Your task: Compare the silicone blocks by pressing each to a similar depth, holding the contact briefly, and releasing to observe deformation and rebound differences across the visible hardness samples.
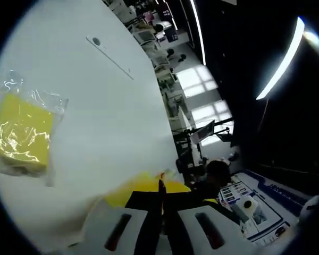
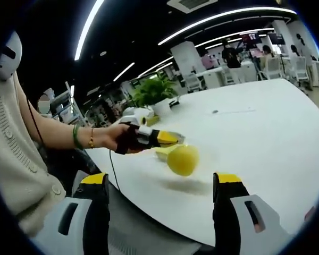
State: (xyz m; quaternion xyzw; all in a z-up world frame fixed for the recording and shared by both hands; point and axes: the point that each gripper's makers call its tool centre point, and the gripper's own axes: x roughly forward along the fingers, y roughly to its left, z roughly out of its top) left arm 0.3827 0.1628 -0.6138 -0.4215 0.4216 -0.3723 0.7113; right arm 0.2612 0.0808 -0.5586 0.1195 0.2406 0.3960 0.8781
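In the left gripper view my left gripper (image 1: 160,201) has its jaws pressed together, and a soft yellow silicone block (image 1: 143,188) bulges out behind them on both sides. A second yellow block in a clear plastic bag (image 1: 22,134) lies on the white table (image 1: 111,117), off to the left. From the right gripper view, a hand holds the left gripper (image 2: 170,140) over the table's near edge, with the rounded yellow block (image 2: 182,159) at its tips, above its shadow. My right gripper (image 2: 160,180) stands open, jaws wide apart, short of the block.
A person in a cream cardigan (image 2: 16,154) fills the left of the right gripper view. A potted plant (image 2: 151,90) and a white object (image 2: 135,114) stand at the table's far left. The table edge (image 2: 149,212) runs just ahead of my right jaws.
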